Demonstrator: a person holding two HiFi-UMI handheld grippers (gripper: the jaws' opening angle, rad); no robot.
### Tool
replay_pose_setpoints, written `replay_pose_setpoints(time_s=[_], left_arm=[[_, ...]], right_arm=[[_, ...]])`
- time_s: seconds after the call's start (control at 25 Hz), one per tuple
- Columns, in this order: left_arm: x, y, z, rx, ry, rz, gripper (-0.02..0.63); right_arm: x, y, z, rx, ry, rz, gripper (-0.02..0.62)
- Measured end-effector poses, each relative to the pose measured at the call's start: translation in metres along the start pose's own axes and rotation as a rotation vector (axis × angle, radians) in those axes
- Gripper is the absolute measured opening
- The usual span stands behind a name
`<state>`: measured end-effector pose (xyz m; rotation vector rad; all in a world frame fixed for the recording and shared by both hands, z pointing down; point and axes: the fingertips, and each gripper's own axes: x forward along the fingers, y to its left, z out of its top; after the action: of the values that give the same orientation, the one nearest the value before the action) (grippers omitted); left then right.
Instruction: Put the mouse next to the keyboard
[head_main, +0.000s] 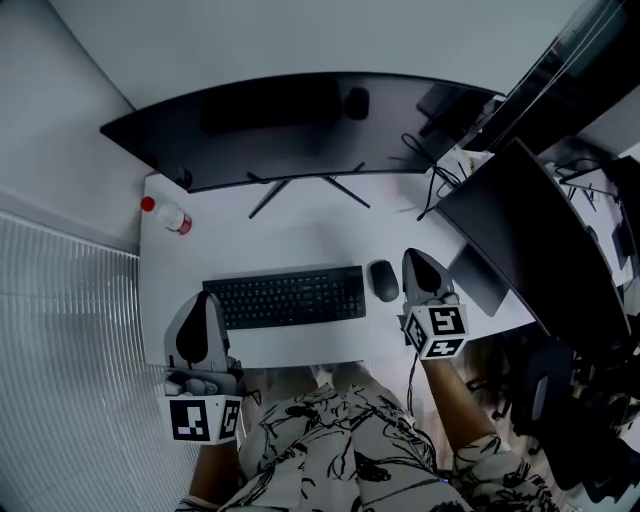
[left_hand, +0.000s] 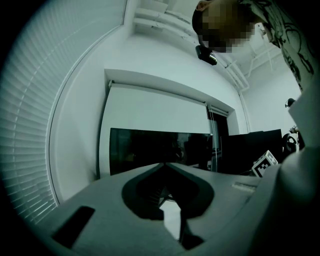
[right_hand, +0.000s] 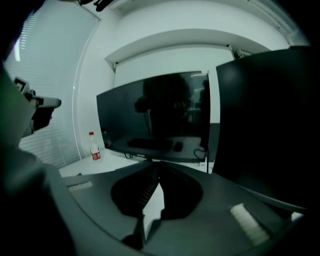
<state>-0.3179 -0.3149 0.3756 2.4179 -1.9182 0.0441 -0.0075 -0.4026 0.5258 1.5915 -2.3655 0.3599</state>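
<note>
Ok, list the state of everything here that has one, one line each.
mouse: lying on the desk, just right of the keyboard, not held
keyboard: flat on the desk
curved monitor: screen dark
side monitor: screen dark
bottle: upright, red cap on
left tongs: shut, empty
right tongs: shut, empty

The mouse (head_main: 384, 280) lies just right of the keyboard (head_main: 290, 296) on the desk (head_main: 300, 238).
</note>
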Motion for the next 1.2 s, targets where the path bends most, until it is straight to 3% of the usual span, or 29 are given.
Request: replay_pose_setpoints(time_s=[0.32, 0.64, 1.2], left_arm=[[-0.01, -0.002, 0.028, 0.03, -0.062, 0.017, 0.001], [-0.014, 0.005, 0.052, 0.064, -0.119, 0.031, 0.001], [-0.031, 0.045, 0.069, 0.094, -0.147, 0.121, 0.0]], right_arm=[[-0.044, 0.014, 0.09, 0.038, -0.176, 0.073, 0.005], [-0.087, 0.011, 0.151, 0.045, -0.317, 0.075, 0.005], [-0.118, -0.002, 0.183, -0.048, -0.425, 0.016, 0.005]])
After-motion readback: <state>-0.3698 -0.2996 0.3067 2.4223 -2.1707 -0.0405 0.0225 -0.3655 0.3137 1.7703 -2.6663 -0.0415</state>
